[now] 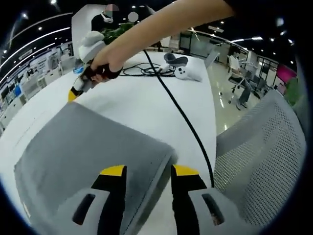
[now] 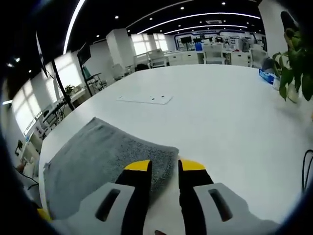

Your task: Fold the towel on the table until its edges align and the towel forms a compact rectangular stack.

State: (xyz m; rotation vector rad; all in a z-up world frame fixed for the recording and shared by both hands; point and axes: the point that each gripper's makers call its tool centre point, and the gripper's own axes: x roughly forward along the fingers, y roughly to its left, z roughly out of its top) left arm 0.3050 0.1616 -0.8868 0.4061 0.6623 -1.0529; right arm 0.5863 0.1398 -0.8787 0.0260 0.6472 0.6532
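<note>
At the worktop, we see a grey towel lying flat at the near corner, with 2 hand-held grippers at its edges. In the left gripper view, the left gripper straddles the towel's corner with its 2 yellow-tipped jaws apart, the cloth between them but not visibly pinched. Across the towel, the right gripper is carried by a person's hand near the towel's far corner. In the right gripper view, the right gripper has its jaws parted over the towel's edge; we cannot tell whether it grips. A black cable crosses the worktop toward a white headset. A mesh chair stands beside the worktop's edge.
</note>
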